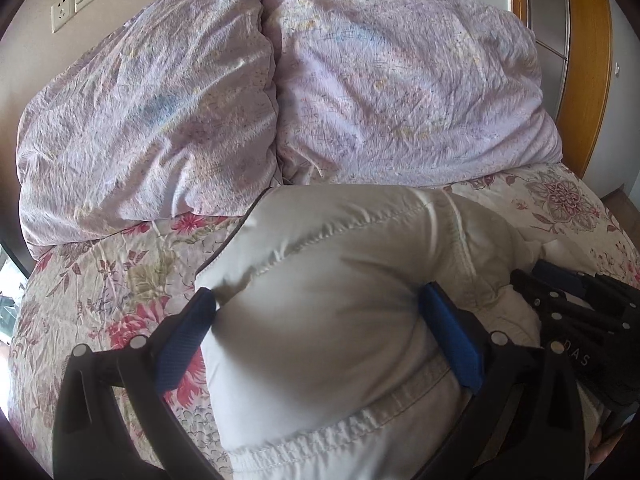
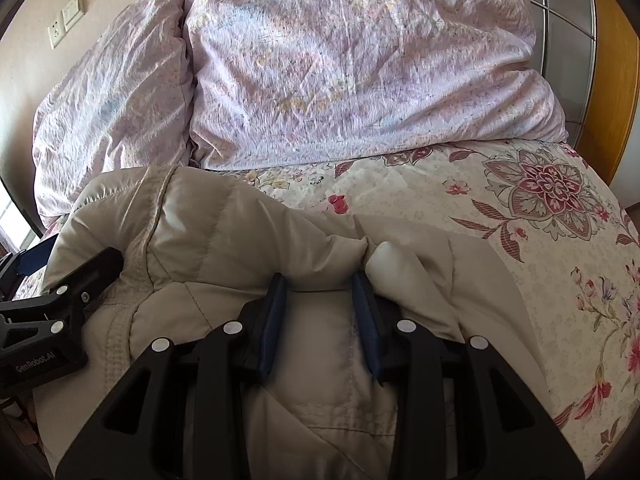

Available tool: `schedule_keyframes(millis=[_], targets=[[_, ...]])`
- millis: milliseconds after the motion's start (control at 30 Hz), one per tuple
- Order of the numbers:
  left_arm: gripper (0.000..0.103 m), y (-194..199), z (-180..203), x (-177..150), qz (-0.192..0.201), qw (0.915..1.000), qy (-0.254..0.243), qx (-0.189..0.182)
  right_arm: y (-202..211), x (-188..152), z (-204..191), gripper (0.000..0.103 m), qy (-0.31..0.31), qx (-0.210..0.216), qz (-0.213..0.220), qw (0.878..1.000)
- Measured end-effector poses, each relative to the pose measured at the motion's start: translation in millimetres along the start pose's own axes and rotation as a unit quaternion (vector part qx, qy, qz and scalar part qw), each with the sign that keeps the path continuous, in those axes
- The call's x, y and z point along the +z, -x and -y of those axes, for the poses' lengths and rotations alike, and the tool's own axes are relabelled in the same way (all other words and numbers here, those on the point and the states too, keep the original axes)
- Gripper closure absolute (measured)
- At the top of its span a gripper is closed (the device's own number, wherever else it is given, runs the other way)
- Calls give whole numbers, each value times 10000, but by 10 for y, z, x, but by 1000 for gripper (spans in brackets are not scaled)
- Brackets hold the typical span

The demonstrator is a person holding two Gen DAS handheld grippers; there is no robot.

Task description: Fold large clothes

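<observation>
Floral bedspread [image 2: 520, 216], puffy beige quilted jacket [image 2: 248, 224], bunched, creased

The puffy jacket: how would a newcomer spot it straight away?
Start at the bed with the flowered sheet; two lilac pillows lean at its head. In front of them lies the puffy jacket, bunched, with both grippers' jaws closed on it. It alone is plain beige, quilted and shiny; everything around it is patterned.
</observation>
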State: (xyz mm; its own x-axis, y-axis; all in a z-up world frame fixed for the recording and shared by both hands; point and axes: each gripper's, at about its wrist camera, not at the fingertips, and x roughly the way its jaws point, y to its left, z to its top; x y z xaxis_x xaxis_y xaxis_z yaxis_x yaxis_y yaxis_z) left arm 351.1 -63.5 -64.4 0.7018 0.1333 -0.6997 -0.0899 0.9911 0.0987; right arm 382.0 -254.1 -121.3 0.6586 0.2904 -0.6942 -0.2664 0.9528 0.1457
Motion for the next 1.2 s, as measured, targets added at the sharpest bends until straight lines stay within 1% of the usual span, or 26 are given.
schedule_keyframes(millis=[300, 467, 900, 1067, 1200], targets=[[2, -120, -24, -24, -109, 9998, 109, -123, -23, 11, 6, 66, 15, -12, -37, 10000], [2, -166, -61, -36, -161, 9993, 219, -259, -28, 12, 23, 66, 6, 20, -40, 10000], [2, -230, -85, -30, -209, 9989, 271, -304, -43, 15, 24, 66, -56, 15, 3, 10000], [2, -179, -66, -18, -142, 9995, 213, -190, -26, 15, 29, 66, -65, 22, 49, 10000], [2, -10, -124, -19, -86, 9995, 216, -203, 84, 10, 108, 66, -191, 236, 119, 9995]])
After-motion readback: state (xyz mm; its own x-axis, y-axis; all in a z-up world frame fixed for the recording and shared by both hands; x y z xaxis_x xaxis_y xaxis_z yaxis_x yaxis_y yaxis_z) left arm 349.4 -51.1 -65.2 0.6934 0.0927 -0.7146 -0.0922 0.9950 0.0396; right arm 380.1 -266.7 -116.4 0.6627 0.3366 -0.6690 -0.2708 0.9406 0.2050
